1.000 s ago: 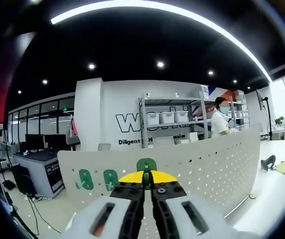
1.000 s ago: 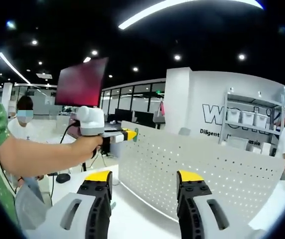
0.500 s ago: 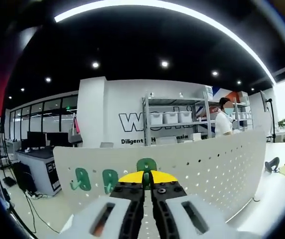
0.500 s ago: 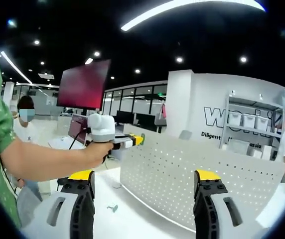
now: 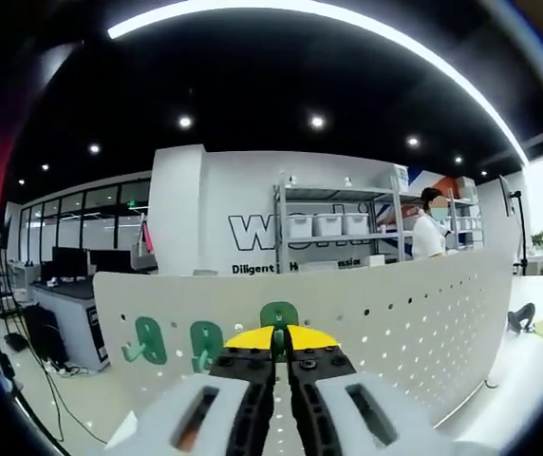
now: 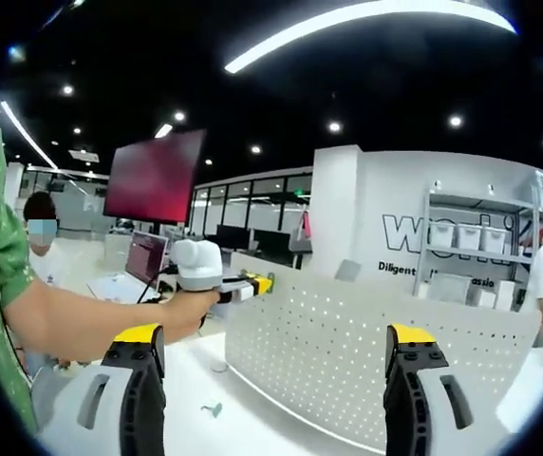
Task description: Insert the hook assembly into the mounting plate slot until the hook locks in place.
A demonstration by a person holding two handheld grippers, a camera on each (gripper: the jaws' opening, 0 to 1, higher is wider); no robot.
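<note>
Left gripper (image 5: 272,344) clamped on a green hook (image 5: 278,315), pressed up at the pegboard (image 5: 395,313) beside two mounted hooks (image 5: 150,339). Right gripper (image 6: 276,353) wide open, empty. Risk: a tilted hook misses its slot and won't lock.

A white perforated metal mounting plate (image 5: 395,313) carries green plastic hooks (image 5: 148,339); yellow-tipped black gripper jaws pinch another green plastic hook (image 5: 278,316).
</note>
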